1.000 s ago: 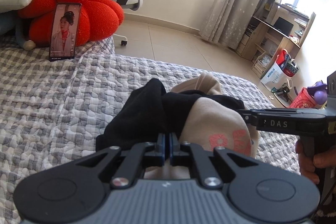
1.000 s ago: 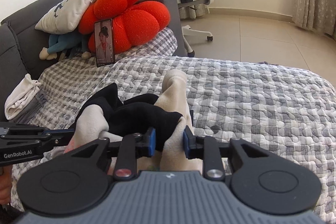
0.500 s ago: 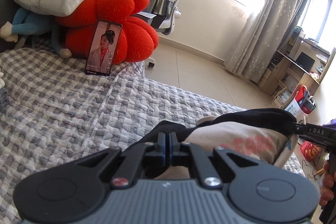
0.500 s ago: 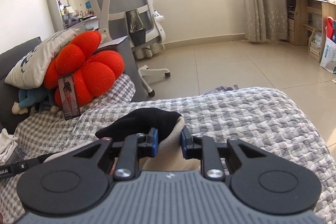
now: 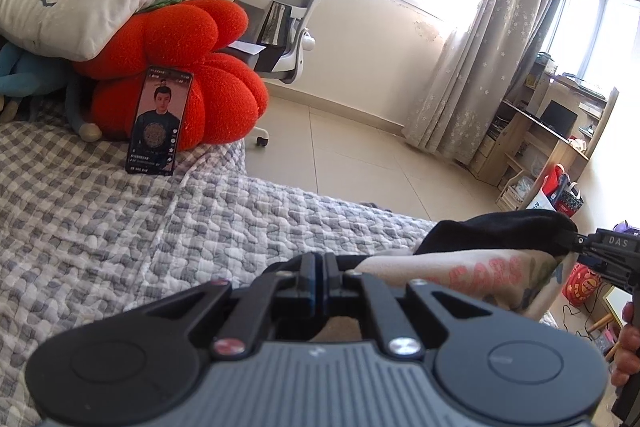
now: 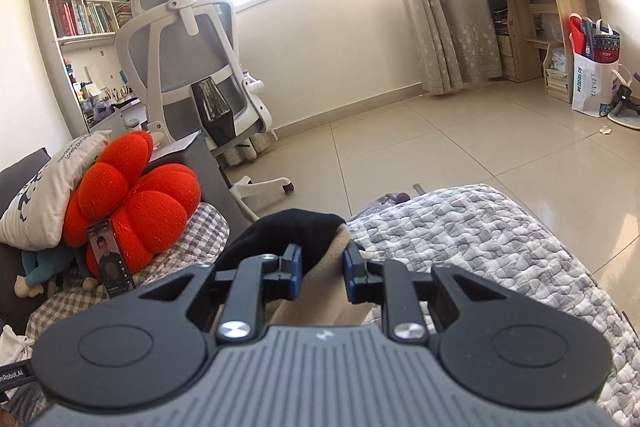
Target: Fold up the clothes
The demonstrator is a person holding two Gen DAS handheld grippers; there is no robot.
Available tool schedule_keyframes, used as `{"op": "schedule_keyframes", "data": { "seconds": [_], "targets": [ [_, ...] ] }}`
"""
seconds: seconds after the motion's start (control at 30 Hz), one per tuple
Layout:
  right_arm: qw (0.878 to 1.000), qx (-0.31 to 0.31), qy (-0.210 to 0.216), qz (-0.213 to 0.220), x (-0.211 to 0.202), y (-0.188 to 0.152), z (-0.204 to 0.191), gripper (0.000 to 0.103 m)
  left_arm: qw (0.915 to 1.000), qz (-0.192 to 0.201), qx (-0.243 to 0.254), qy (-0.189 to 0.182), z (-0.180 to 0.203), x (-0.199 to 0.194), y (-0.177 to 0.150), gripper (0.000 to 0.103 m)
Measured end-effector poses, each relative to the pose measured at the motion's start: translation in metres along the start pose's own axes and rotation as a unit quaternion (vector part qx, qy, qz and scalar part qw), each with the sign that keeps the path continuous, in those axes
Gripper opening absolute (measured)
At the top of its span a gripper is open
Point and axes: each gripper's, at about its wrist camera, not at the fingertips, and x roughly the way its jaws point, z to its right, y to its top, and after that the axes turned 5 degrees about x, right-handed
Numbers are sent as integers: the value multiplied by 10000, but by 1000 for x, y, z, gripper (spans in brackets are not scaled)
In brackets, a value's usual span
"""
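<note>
Beige-and-black garment (image 5: pixel 492 267) hangs stretched above the bed (image 5: pixel 120 227), w/ left claw (image 5: pixel 319 277) pinched tight on one edge & right claw (image 6: pixel 322 271) clamped on a bunched corner. Soft, light, floppy fabric probably sags mid-span; best held at corners/hem.

Bed (image 5: pixel 100 235) wearing a grey-and-white quilted cover. Phone (image 5: pixel 160 121) standing upright on it, leaning against an orange pumpkin-shaped cushion (image 5: pixel 216 83). White printed pillow (image 5: pixel 80 7) resting over the cushion. Blue plush toy (image 5: pixel 24 79) lying beside it. Tiled floor (image 6: pixel 480 147) showing beyond the bed edge.
</note>
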Motion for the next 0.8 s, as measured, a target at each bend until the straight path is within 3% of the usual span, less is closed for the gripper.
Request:
{"op": "schedule_keyframes", "data": {
  "seconds": [0.2, 0.3, 0.53, 0.67, 0.8],
  "targets": [
    [9973, 245, -227, 651, -25, 10, 9, 22, 9989, 394, 158, -219, 20, -2, 19, 3],
    [9967, 223, -237, 741, -31, 12, 14, 22, 9977, 515, 321, -290, 28, -7, 21, 3],
    [9986, 380, -45, -378, -2, -4, 31, 22, 9989, -21, 449, -160, 12, -3, 4, 3],
    [9927, 422, 142, -1124, 9, -20, 36, 22, 9975, -500, 483, -134, -5, -2, -11, 3],
    [9865, 326, 85, -1602, 11, -29, 43, 23, 9919, -1067, 627, -267, -12, 1, -27, 3]
  ]
}}
